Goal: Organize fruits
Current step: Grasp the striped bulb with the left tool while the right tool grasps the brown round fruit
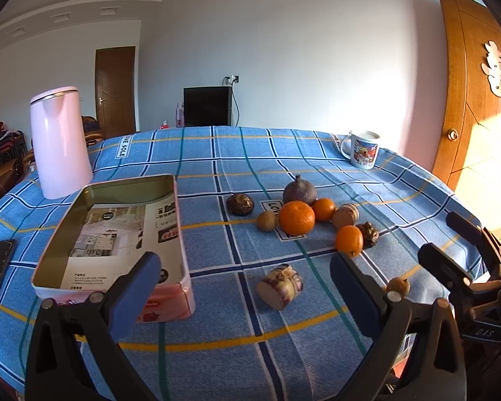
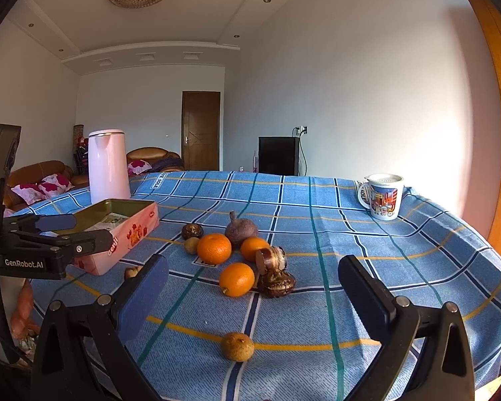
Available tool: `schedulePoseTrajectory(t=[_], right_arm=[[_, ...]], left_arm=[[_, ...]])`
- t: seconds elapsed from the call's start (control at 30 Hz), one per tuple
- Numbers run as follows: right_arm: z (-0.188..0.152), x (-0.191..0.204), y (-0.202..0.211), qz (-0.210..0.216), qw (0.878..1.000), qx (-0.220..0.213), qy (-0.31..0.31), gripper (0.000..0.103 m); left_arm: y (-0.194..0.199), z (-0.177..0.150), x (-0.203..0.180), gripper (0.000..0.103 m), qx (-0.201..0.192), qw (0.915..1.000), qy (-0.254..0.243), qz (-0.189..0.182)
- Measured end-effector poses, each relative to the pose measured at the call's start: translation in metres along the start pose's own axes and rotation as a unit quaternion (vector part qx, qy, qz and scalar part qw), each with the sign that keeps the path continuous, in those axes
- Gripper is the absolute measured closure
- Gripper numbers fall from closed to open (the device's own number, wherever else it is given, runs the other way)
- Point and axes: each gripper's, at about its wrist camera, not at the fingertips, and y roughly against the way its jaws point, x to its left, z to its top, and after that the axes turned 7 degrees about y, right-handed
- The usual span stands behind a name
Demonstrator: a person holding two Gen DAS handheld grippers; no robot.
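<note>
Left wrist view: pink tin (image 1: 180,287), open and lined with printed paper, is stood at near left, with loose fruit grouped right of it on the checked cloth, from the large orange (image 1: 296,217) down to the small brown fruit (image 2: 237,346) lying nearest. That nearest fruit is judged best straddled squarely before closing. Left gripper (image 1: 245,279) and right gripper (image 2: 254,287) are held low over the near edge, jaws spread, nothing gripped.

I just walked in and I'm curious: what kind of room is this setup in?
Most likely a home living or dining room: a table under a blue checked cloth, a brown sofa with floral cushions, and a pink kettle and a mug near the fruit.
</note>
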Motion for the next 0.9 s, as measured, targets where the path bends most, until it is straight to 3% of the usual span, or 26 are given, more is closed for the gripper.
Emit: schedulePoseTrajectory(t=[0.17,0.23,0.3,0.5,0.63,0.73,0.8,0.87,0.9], right_arm=[[-0.022,-0.009,-0.007,0.013,0.999,0.032,-0.013,0.002],[-0.028,-0.01,-0.01,0.022,0.999,0.042,-0.015,0.005],[-0.032,-0.01,-0.013,0.033,0.998,0.048,-0.014,0.017],[-0.035,-0.003,-0.019,0.058,0.997,0.055,-0.008,0.022],[-0.039,0.001,-0.027,0.07,0.995,0.069,-0.005,0.037],[-0.041,0.001,-0.032,0.081,0.994,0.079,-0.005,0.047],[-0.045,0.003,-0.036,0.085,0.993,0.086,0.001,0.064],[-0.047,0.005,-0.039,0.093,0.991,0.092,0.003,0.075],[-0.049,0.005,-0.04,0.095,0.991,0.09,0.003,0.075]], left_arm=[[-0.015,-0.01,-0.013,0.001,0.024,0.9994,-0.021,-0.014],[-0.022,-0.013,-0.015,0.007,0.037,0.9989,-0.023,-0.019],[-0.029,-0.015,-0.014,0.015,0.058,0.9977,-0.019,-0.028],[-0.042,-0.021,-0.014,0.022,0.085,0.9954,-0.009,-0.043],[-0.045,-0.021,-0.017,0.032,0.093,0.9944,-0.015,-0.048],[-0.054,-0.022,-0.017,0.047,0.109,0.9926,-0.011,-0.053],[-0.057,-0.022,-0.016,0.054,0.111,0.9925,-0.007,-0.052],[-0.058,-0.021,-0.013,0.058,0.11,0.9925,-0.001,-0.053],[-0.058,-0.021,-0.012,0.059,0.109,0.9925,0.002,-0.055]])
